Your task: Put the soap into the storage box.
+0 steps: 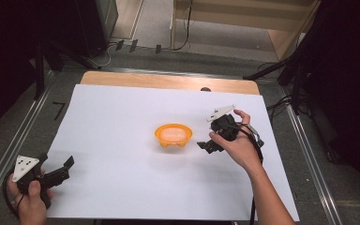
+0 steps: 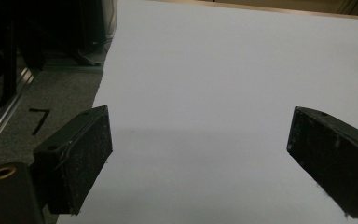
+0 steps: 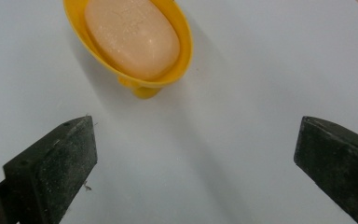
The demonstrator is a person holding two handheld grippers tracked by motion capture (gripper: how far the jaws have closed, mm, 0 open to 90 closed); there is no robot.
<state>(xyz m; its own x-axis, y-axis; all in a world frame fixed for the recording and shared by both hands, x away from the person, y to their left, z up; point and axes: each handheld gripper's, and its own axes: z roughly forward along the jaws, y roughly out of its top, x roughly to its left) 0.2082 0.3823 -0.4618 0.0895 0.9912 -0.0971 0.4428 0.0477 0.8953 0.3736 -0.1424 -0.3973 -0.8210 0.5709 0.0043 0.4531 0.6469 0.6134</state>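
The dish [image 1: 173,135] sits near the middle of the white sheet [image 1: 122,187], and everything else goes by it. It is a small yellow dish on stubby feet, and the soap [image 1: 172,134] lies flat inside it, a pale peach bar filling most of the hollow.

The right gripper [image 1: 205,146] hovers just right of the dish, close but apart from it, tilted down toward the sheet. From here it looks lined up for a reach at the dish or the soap, with the hand behind it keeping the approach low. In the right gripper view the dish [image 3: 135,70] and the soap [image 3: 131,35] sit ahead and to the left of the jaws. The jaws stand wide, bare sheet between them, nothing held, nothing touched.

The left gripper [image 1: 69,168] is well off to the dish's left and nearer the person, at the sheet's front edge, probably parked out of the way. Its jaws are spread wide too, with only sheet [image 2: 214,93] between them. Whether it rests on the sheet or hangs just above, I can't tell.
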